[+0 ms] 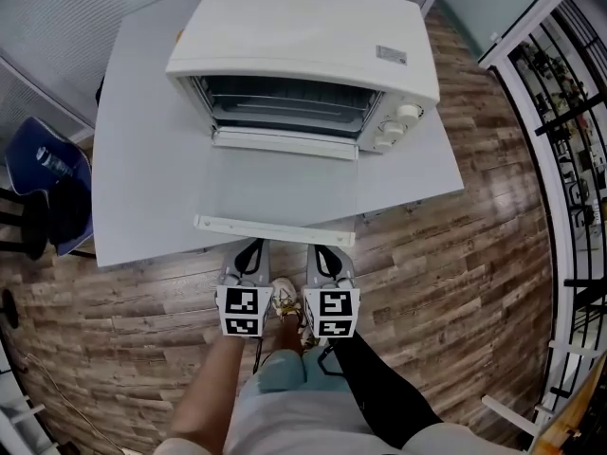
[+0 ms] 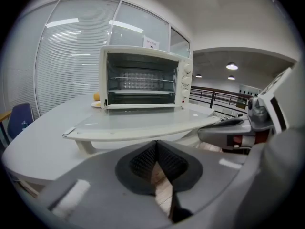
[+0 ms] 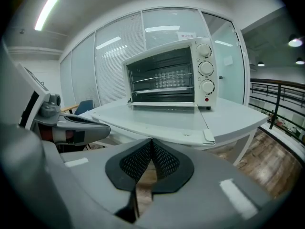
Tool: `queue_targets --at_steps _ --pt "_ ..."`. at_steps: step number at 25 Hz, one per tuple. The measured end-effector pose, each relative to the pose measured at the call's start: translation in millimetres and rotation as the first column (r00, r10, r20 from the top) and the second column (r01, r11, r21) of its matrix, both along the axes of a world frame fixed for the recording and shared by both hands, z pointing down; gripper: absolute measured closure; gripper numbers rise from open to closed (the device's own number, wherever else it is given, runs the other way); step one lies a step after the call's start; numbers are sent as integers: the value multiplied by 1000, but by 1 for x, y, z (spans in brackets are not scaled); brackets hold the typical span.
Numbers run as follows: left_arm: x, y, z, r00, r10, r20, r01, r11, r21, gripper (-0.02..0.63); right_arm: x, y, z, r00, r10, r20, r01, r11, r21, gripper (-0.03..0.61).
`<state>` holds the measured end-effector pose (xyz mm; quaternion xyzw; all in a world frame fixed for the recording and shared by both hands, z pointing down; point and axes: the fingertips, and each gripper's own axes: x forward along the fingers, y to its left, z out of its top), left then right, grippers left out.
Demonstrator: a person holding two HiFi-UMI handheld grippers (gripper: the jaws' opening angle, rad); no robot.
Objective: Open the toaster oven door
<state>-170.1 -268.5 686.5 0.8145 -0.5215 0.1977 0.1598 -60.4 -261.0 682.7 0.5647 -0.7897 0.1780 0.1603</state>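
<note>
A white toaster oven (image 1: 303, 45) stands on a pale grey table (image 1: 142, 140). Its glass door (image 1: 280, 192) hangs fully open and lies flat toward me, the handle bar (image 1: 273, 230) at the table's front edge. Inside, wire racks (image 1: 285, 102) show. Both grippers are held side by side below the table edge, off the door. My left gripper (image 1: 250, 250) is shut with nothing in it, and so is my right gripper (image 1: 327, 256). The oven (image 2: 143, 80) and open door (image 2: 143, 123) sit ahead in the left gripper view, and the oven (image 3: 171, 75) likewise in the right gripper view.
Three knobs (image 1: 394, 126) sit on the oven's right side. A blue chair (image 1: 43, 183) stands left of the table. A white railing (image 1: 560, 159) runs along the right over wood flooring (image 1: 455, 282). Something small and orange (image 2: 96, 97) lies left of the oven.
</note>
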Motion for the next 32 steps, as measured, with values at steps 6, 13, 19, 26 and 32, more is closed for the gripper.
queue_targets --at_steps 6,13,19,26,32 --pt "2 11 -15 1000 -5 3 5 999 34 558 10 26 -1 1000 4 -11 -4 1000 -22 574" --pt "8 29 -56 1000 -3 17 1 995 103 558 31 47 -55 1000 11 11 -12 998 63 575" --pt "3 43 -119 999 25 22 -29 978 206 558 41 48 -141 999 -18 46 7 975 223 574" --pt "-22 50 -188 994 98 43 -106 947 305 558 34 48 -232 999 44 30 -51 927 372 574" --pt "-45 61 -230 986 168 12 -162 921 354 558 15 82 -279 991 127 45 -134 889 438 574"
